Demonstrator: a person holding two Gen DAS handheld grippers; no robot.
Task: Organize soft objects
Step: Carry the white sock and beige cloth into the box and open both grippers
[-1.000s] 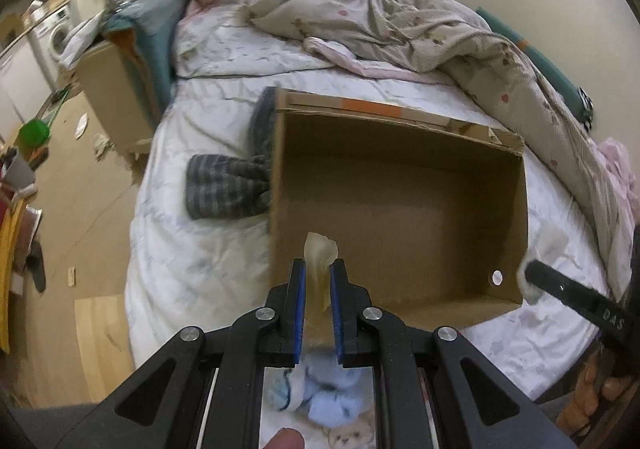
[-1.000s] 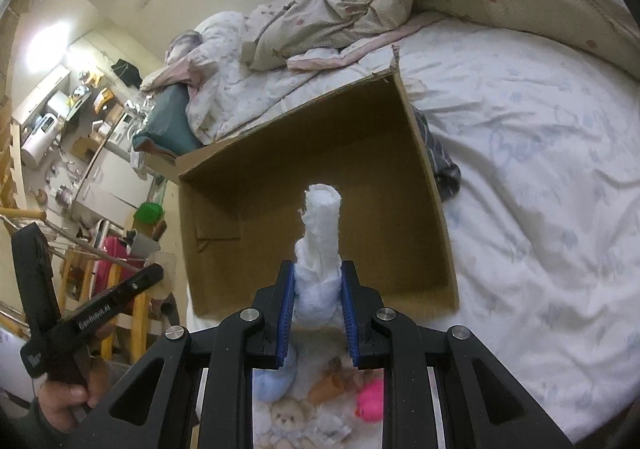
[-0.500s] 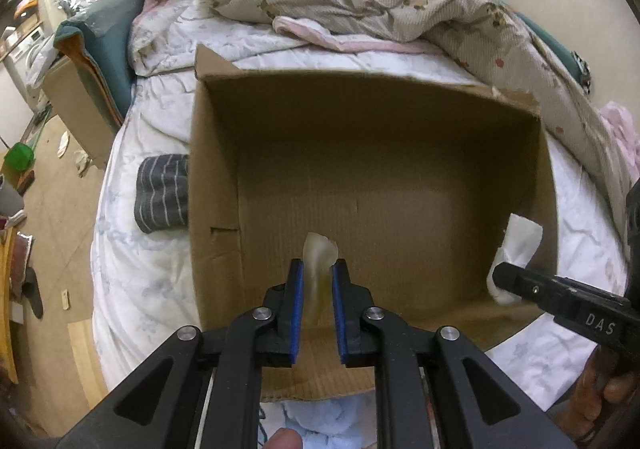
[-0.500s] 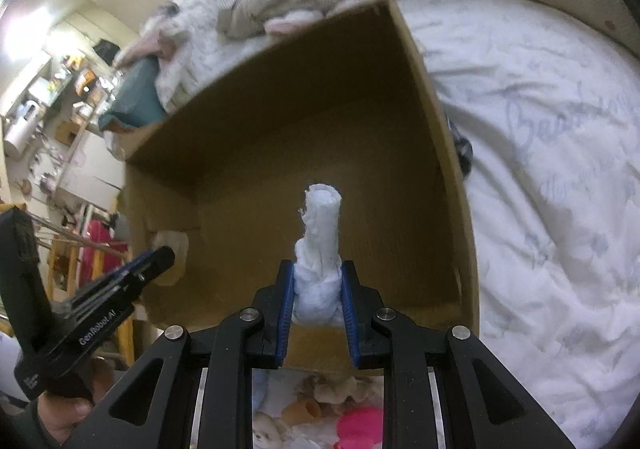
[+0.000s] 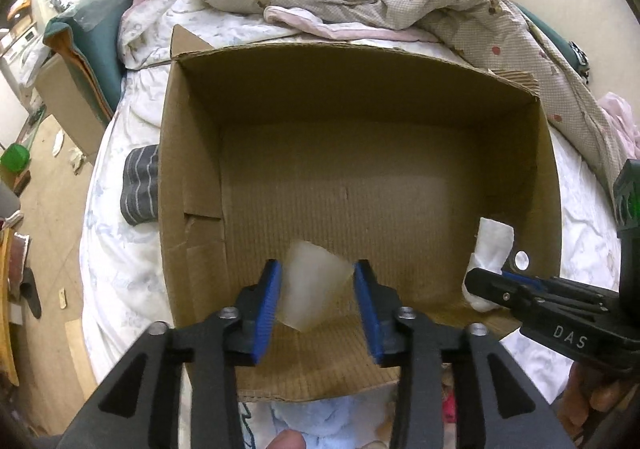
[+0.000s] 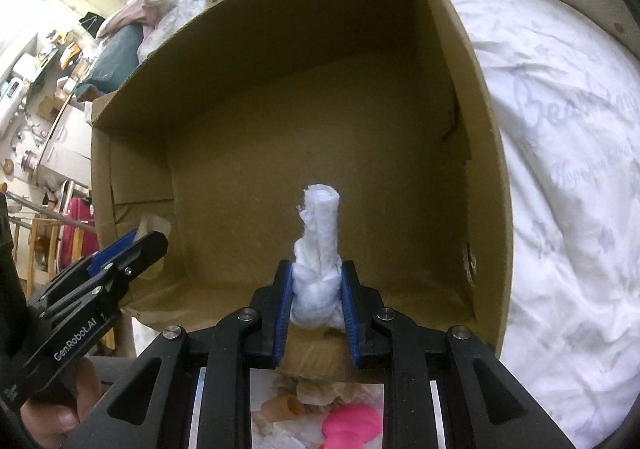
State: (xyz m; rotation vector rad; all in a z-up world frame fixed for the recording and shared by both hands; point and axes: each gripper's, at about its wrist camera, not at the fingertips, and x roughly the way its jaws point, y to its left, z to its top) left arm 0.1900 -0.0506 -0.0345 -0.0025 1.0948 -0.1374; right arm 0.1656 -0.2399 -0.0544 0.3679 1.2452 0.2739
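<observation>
One cardboard box (image 5: 192, 153) sits open on the bed (image 6: 560, 209), with two grippers over it, each with one soft thing. The left gripper (image 5: 316, 303) is opening; a pale translucent piece (image 5: 310, 289) sits loosely between its blue pads, where a second ago it was pinched flat. The right gripper (image 6: 316, 305) is clenched on a white cloth roll (image 6: 320, 245) above the box floor. Readable writing: "DAS" on the right gripper, "GenRobot.AI" on the left. Both sit deeper over the box than before.
</observation>
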